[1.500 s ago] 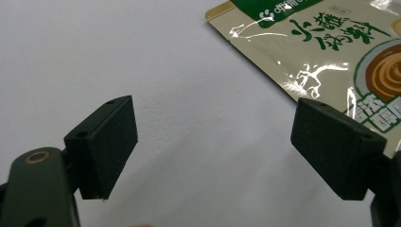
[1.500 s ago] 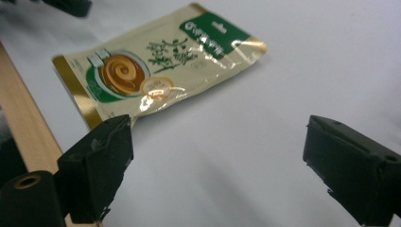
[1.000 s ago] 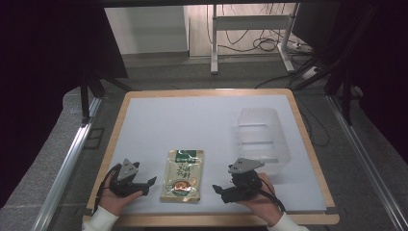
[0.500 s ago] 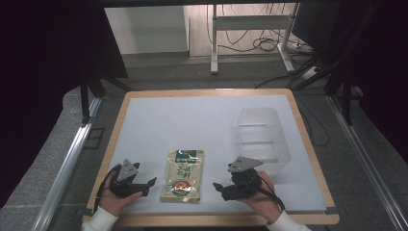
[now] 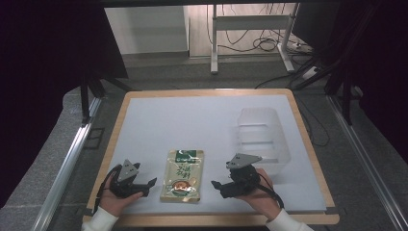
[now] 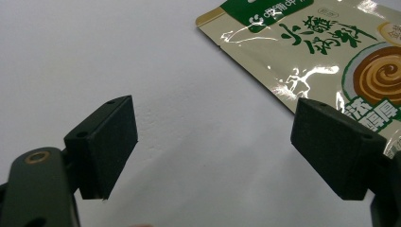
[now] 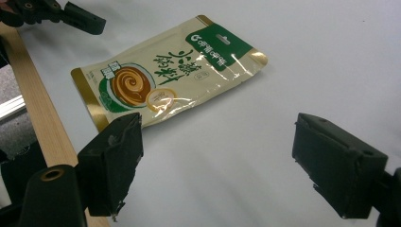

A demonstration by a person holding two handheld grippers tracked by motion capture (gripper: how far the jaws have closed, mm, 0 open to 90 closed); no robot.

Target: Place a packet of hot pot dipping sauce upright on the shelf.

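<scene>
pouch point(image 5: 183, 175) lies flat — both tongs gaping beside it

- Table point(image 5: 202, 120): smooth, matt white top; edged with a pale wood rim, the grain showing in the right gripper view.
- Pouch point(image 5: 182, 174): glossy printed film in cream, green and gold; strong glare streaks, slightly wrinkled.
- Bin point(image 5: 262, 137): clear, colourless plastic, smooth walls, faint sheen.
- Left gripper point(image 6: 213, 142): matt black plastic jaws; brass-coloured metal insert at the base.
- Right gripper point(image 7: 217, 156): matt black jaws, one pad rough and ragged at its edge.
</scene>
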